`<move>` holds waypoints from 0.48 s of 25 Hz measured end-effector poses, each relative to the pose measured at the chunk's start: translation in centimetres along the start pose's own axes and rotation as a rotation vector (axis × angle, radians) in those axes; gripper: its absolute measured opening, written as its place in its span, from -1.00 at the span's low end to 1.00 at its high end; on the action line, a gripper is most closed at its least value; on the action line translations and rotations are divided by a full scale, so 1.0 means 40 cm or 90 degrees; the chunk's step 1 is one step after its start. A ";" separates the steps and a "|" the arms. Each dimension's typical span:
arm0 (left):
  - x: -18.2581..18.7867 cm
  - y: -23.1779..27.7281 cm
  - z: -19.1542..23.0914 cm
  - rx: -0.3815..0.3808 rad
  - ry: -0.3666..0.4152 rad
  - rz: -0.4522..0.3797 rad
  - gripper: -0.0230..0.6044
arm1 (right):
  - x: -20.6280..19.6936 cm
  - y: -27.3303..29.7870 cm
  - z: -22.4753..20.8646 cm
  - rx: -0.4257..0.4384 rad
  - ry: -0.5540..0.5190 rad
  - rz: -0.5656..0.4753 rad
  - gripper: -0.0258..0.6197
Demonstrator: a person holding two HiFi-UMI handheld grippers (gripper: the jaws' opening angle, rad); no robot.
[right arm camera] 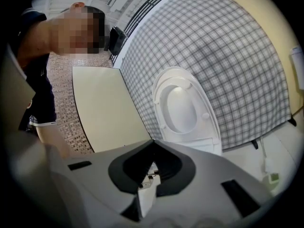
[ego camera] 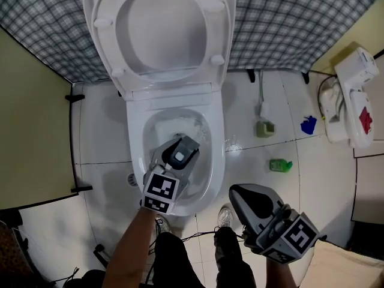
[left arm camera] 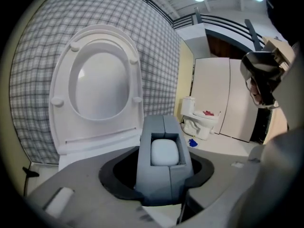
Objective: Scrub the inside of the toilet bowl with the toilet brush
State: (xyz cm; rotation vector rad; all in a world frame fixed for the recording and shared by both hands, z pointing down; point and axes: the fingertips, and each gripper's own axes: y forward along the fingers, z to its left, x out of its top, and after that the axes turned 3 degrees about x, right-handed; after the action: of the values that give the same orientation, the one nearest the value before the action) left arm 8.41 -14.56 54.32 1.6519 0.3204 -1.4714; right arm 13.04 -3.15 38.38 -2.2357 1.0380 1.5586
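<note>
**Item 1:** left hand-held gripper (ego camera: 176, 161). Jaws are clamped on the grey handle of the toilet brush (left arm camera: 164, 175), over the toilet bowl (ego camera: 216, 155). The brush head is hidden below.

**Item 2:** right hand-held gripper (ego camera: 240, 195). Jaws are together and empty, off the bowl's right side.

**Progress, as I judge it:** the brush is in hand at the bowl. I cannot tell how much wall is scrubbed, and likely most remains.

**Clearances:** the rim is close all round and the raised seat (ego camera: 162, 32) stands behind. A green bottle (ego camera: 280, 165) sits well clear on the floor.
</note>
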 end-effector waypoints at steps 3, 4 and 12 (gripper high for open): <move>-0.005 -0.008 -0.037 -0.049 0.039 0.021 -0.23 | -0.008 -0.006 0.006 -0.003 0.002 -0.001 -0.92; -0.009 -0.014 -0.051 -0.065 0.052 0.029 -0.23 | -0.012 -0.009 0.008 -0.003 0.003 -0.001 -0.92; -0.044 -0.077 -0.149 -0.187 0.128 0.085 -0.23 | -0.034 -0.026 0.041 -0.009 0.010 0.003 -0.92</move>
State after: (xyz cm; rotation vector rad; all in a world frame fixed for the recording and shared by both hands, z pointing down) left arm 9.85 -7.79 54.07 1.5513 0.5012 -1.1041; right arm 12.27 -0.92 38.71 -2.2590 1.0412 1.5579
